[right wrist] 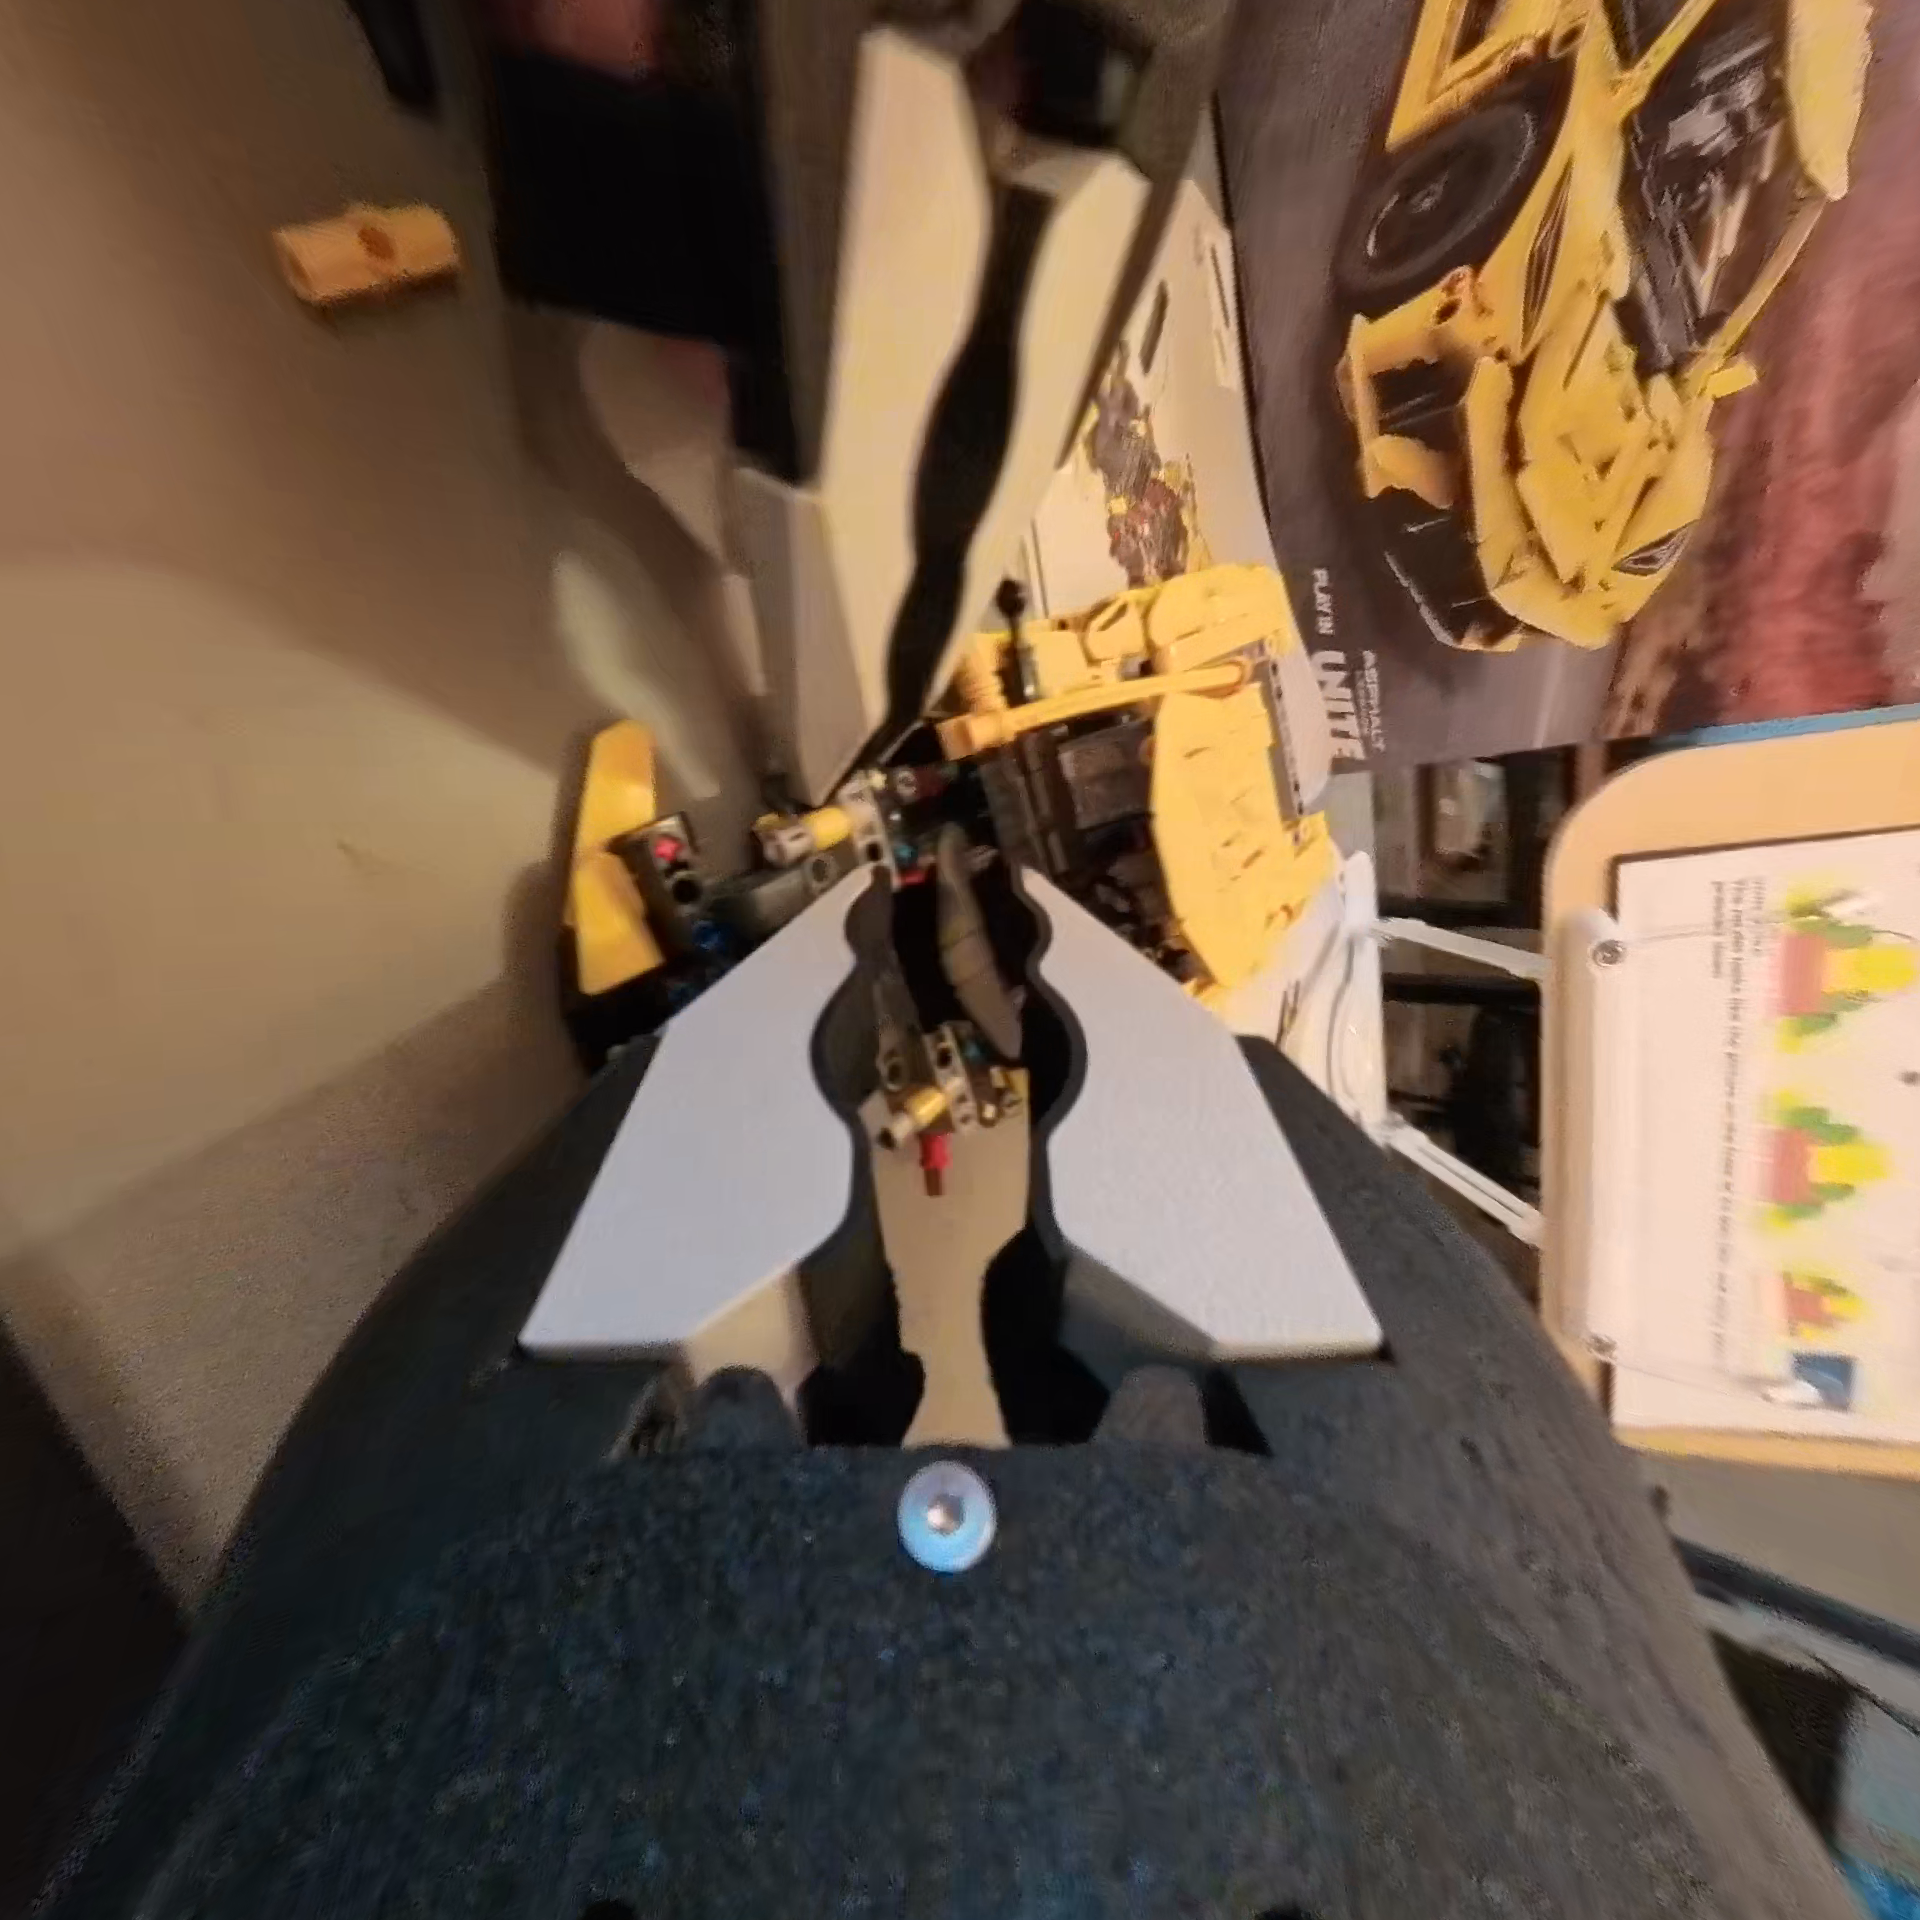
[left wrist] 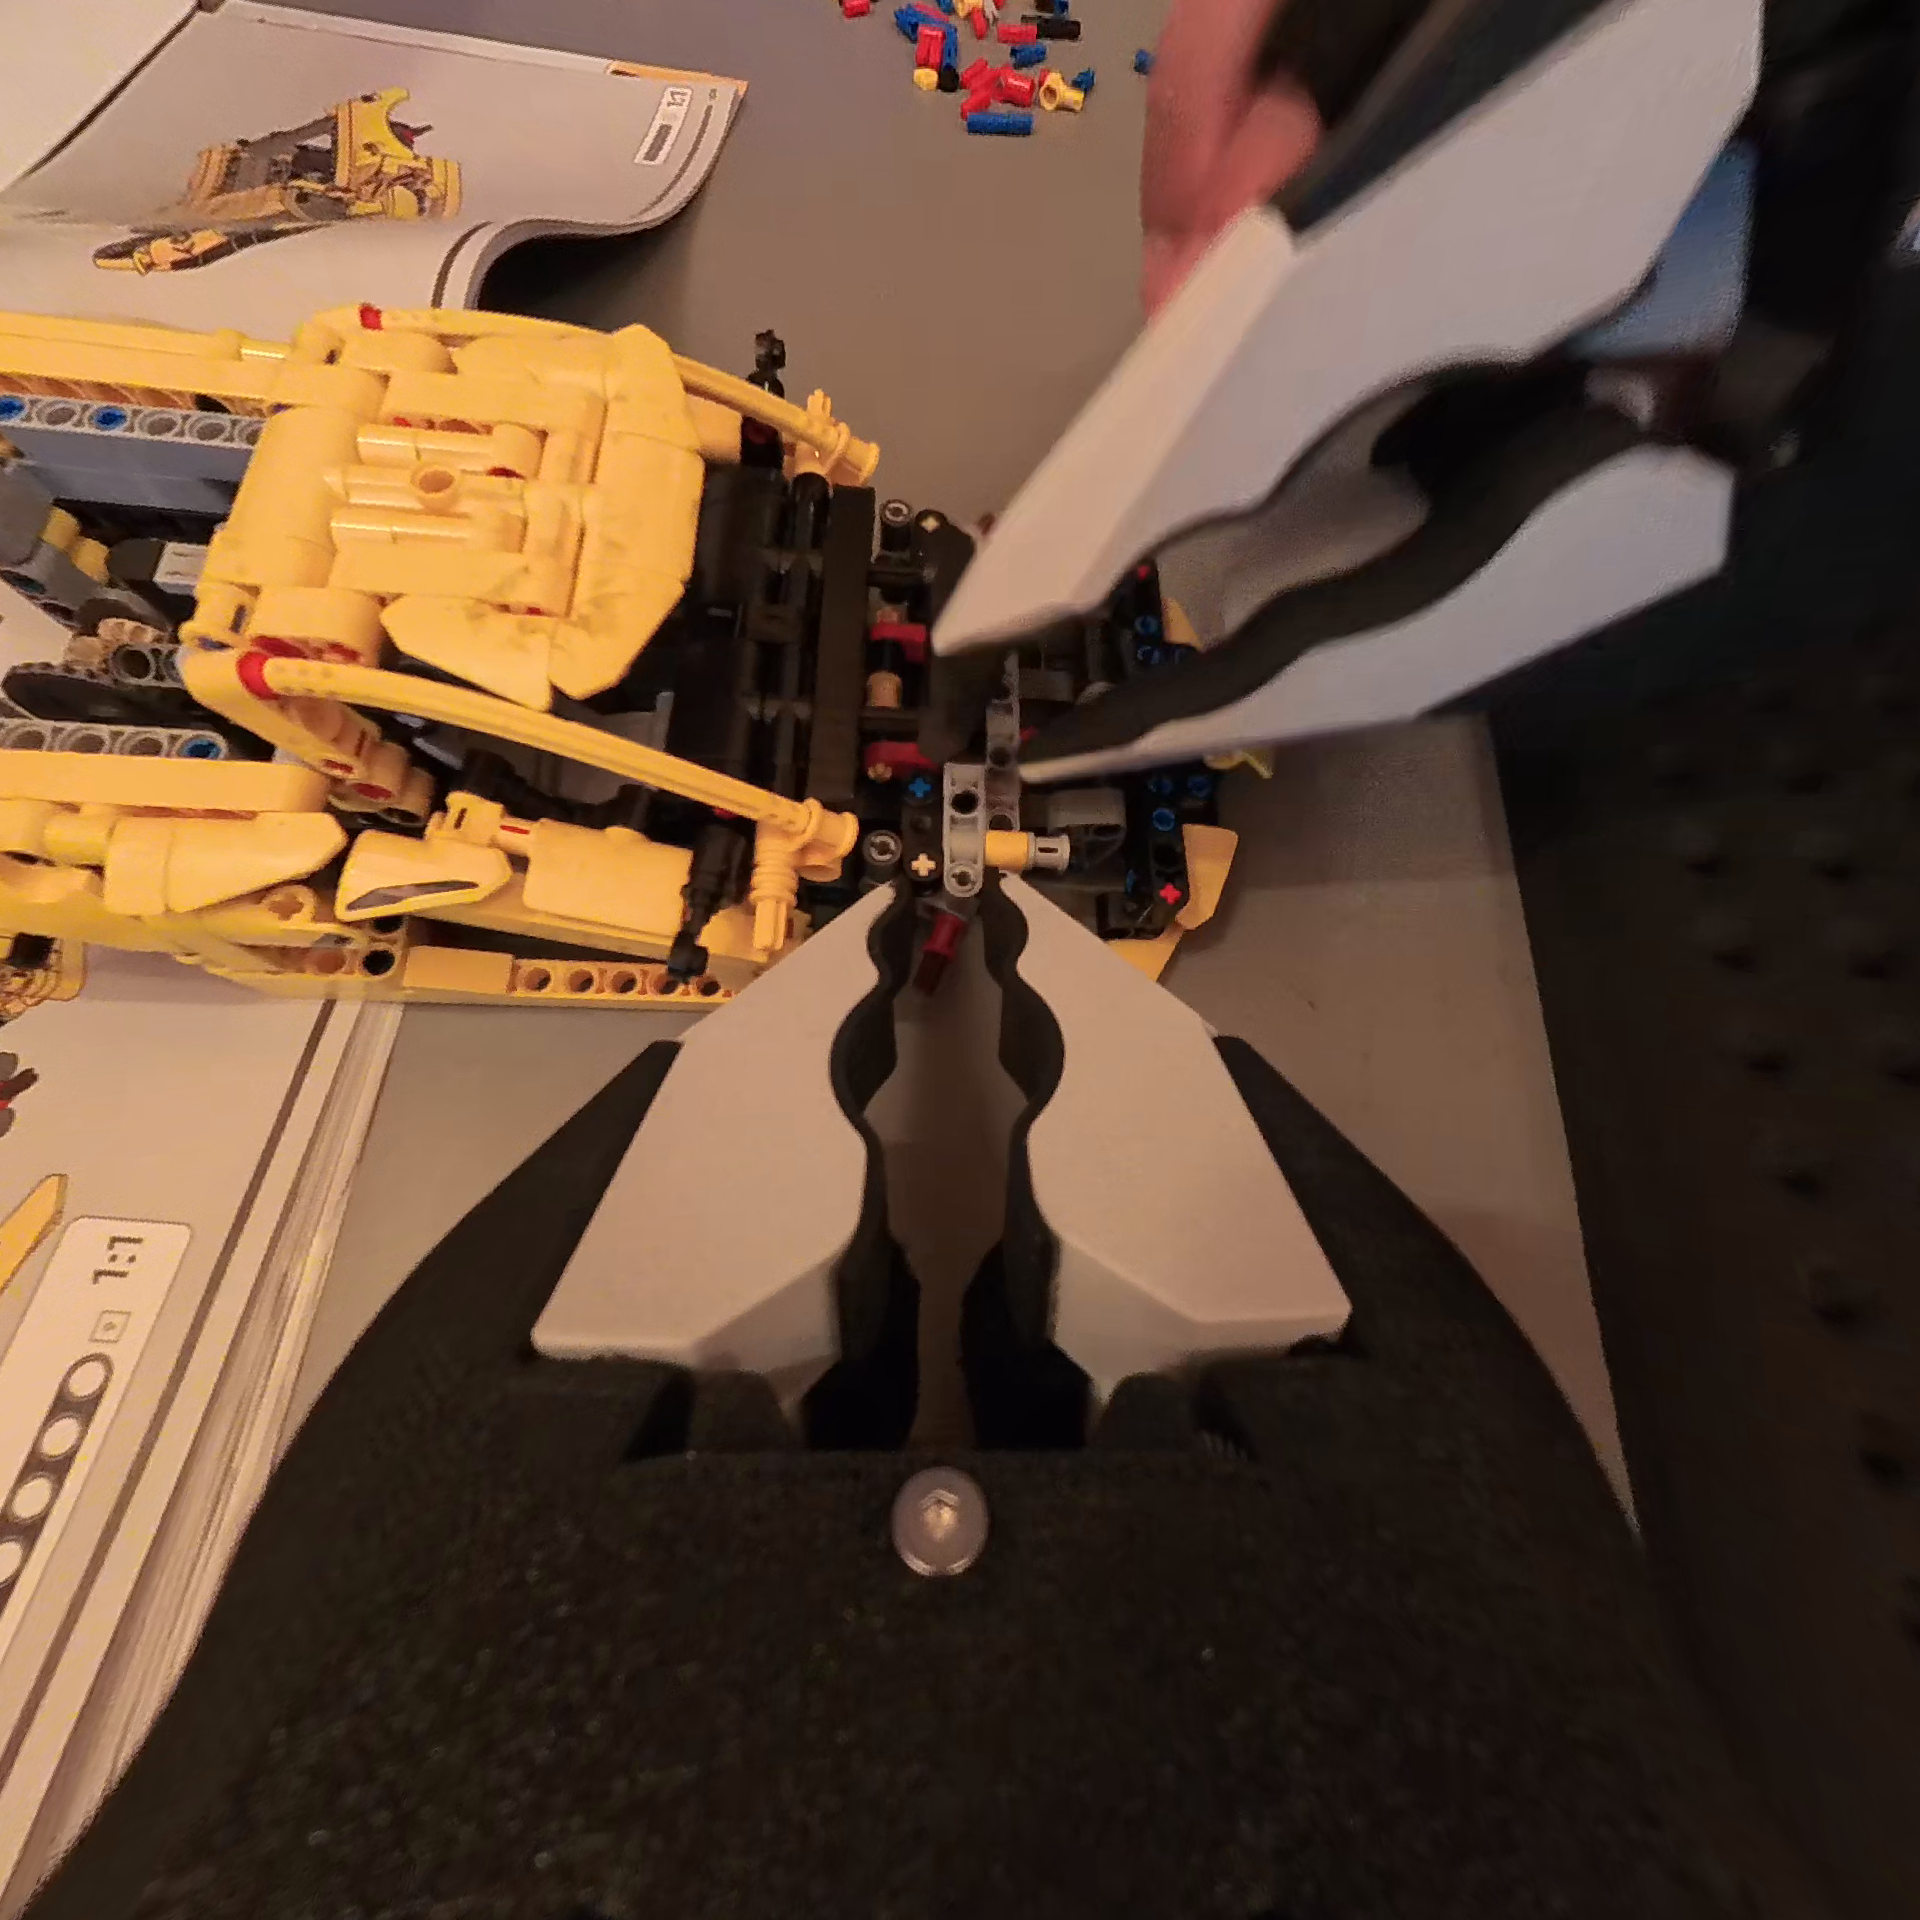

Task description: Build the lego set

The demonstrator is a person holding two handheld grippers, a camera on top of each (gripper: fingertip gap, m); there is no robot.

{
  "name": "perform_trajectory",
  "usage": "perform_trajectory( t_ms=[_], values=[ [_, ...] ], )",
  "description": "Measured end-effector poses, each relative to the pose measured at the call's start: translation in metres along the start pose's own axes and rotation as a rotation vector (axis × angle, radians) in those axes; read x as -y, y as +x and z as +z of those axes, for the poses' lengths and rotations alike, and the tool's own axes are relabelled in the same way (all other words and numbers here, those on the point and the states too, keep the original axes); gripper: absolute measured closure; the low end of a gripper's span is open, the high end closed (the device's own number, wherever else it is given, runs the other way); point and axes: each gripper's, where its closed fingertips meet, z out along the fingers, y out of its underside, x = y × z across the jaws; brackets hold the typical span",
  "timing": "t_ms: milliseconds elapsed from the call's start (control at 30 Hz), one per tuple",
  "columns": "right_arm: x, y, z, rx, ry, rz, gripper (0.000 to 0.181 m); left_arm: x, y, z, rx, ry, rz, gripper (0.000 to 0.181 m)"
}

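1. The yellow toy car [left wrist: 436, 644] lies across the left and centre of the left wrist view, on a grey table [left wrist: 1351, 1039]; its black rear end with red and blue pins points toward the centre of the frame.
2. The left gripper [left wrist: 948, 891] comes up from the bottom centre. Its jaws stand narrow, pinching a small grey connector piece [left wrist: 964, 831] at the car's rear; a red pin [left wrist: 940, 940] shows just below, between the fingers.
3. The right gripper [left wrist: 987, 707] enters from the upper right of that view, its tips narrowly apart at the rear of the car. In the right wrist view its jaws [right wrist: 951, 894] close on the car's dark rear frame.
4. An open instruction booklet [left wrist: 343, 177] lies in the upper left, and a second open page [left wrist: 125, 1299] sits at the lower left.
5. Loose red, blue and yellow pins [left wrist: 987, 73] lie scattered at the top centre.
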Motion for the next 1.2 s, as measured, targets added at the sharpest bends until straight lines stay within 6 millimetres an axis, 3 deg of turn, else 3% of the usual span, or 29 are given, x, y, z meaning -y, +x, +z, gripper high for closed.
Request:
perform_trajectory(
  t_ms=[100,200,267,333,467,733,1200],
  values=[
    [0.007,0.007,-0.007,0.243,0.075,0.065,0.157,0.0,0.001,0.0,0.001,-0.003,0.004,0.169],
    [0.005,0.012,-0.001,0.488,0.098,0.128,0.15,0.0,0.001,0.001,0.0,-0.003,0.009,0.169],
    [-0.003,0.013,0.007,0.582,0.057,0.102,0.138,0.0,0.002,0.001,-0.002,-0.002,0.009,0.169],
    [-0.004,0.009,0.009,0.614,0.063,0.061,0.137,0.001,0.002,0.001,-0.003,-0.002,0.008,0.169],
    [-0.012,0.004,0.015,0.543,0.047,-0.055,0.139,0.001,0.002,0.001,-0.003,-0.001,0.006,0.169],
    [-0.012,0.001,0.014,0.596,0.067,-0.024,0.144,0.001,0.003,0.002,-0.009,0.004,-0.005,0.169],
    [-0.013,0.0,0.015,0.497,0.097,-0.04,0.145,0.001,0.002,0.002,-0.007,0.007,-0.013,0.169]
  ],
)
